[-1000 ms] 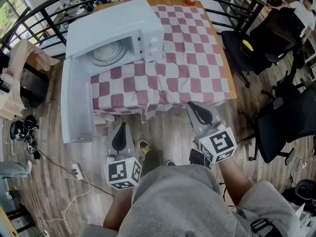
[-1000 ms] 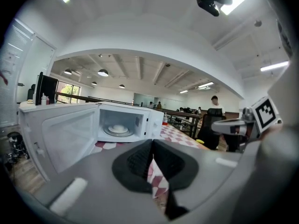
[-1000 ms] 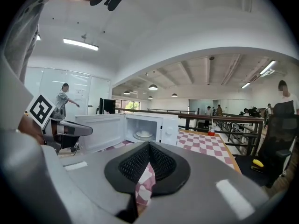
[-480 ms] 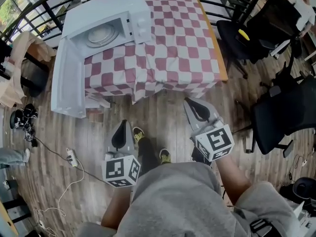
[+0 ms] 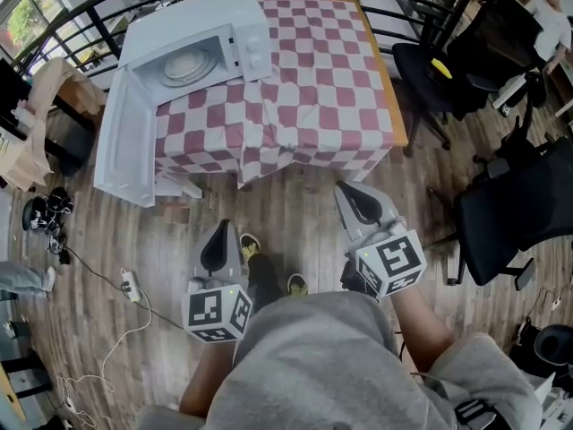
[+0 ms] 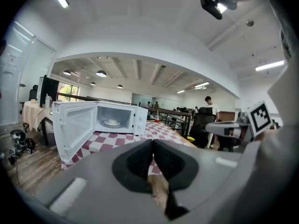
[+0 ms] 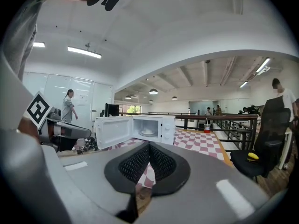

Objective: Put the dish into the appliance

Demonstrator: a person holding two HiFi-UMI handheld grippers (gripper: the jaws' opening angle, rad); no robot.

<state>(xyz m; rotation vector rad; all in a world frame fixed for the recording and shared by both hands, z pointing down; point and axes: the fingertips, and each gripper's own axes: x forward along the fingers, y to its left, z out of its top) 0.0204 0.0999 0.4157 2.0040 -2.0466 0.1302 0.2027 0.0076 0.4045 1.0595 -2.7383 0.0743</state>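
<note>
The dish (image 5: pixel 186 64) sits inside the open microwave (image 5: pixel 242 12) on the checkered table (image 5: pixel 313 79). The left gripper (image 5: pixel 218 240) and right gripper (image 5: pixel 358 202) hover over the floor, jaws pressed together, empty

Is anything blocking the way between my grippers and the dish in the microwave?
Nothing visible does. The microwave door hangs open to the left, the dish lies inside, and only bare checkered tablecloth lies before the opening. Left gripper and right gripper are shut, empty.
</note>
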